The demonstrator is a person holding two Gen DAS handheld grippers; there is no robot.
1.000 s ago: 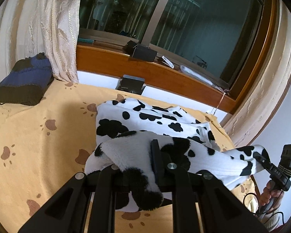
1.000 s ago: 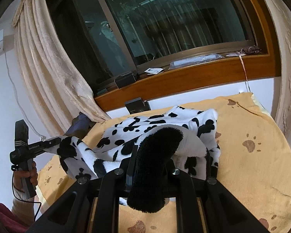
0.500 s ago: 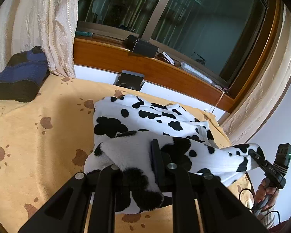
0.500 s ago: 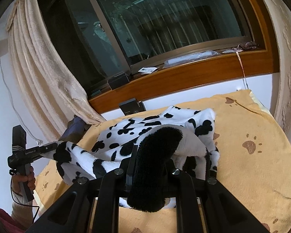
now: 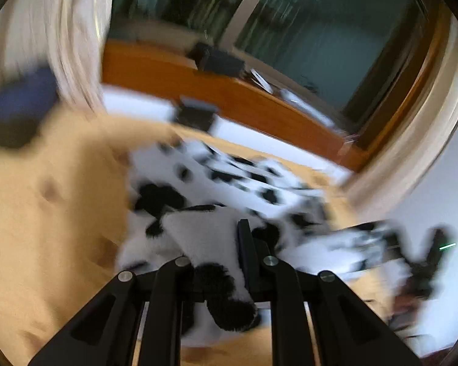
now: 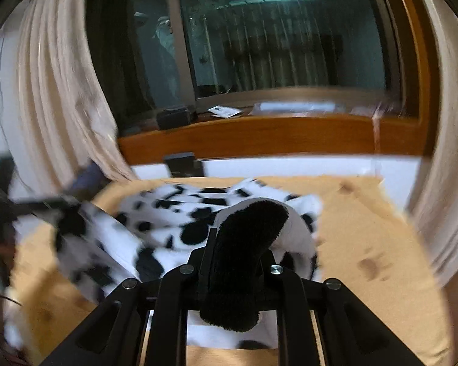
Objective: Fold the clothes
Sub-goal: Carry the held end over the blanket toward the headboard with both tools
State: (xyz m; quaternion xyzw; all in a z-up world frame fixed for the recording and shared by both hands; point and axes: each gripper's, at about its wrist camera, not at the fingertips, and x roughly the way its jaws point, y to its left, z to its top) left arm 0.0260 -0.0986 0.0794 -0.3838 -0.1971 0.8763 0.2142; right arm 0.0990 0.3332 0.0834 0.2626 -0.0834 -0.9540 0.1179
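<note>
Two grippers, both clamped on same cow-print garment (image 6: 198,213), a fleecy white piece w/ black blotches. Your left gripper (image 5: 229,262) had its jaws closed on a white fold w/ a black tip, cloth hanging down between the fingers toward the lens. Your right gripper (image 6: 238,259) pinched a thick black plush patch; it bulged up over the jaws and drooped below them.

Garment lay spread over the bed (image 6: 366,238), on a tan blanket w/ brown paw prints; its near edge was lifted off the blanket at both grip points, and the far part rested flat toward the window (image 6: 274,45). In left wrist view your right gripper (image 5: 418,253) showed at far right as a dark smear, cloth stretched to it. In right wrist view your left gripper (image 6: 12,210) showed at far left, also smeared.

Both views heavily motion-blurred, left worse. Wooden sill (image 6: 259,134) ran behind the bed w/ a small black box (image 6: 172,118) on it. Cream curtain (image 6: 61,97) hung at left. Blue-and-black bundle (image 5: 21,103) sat at the blanket's far left corner, too blurred to ID.
</note>
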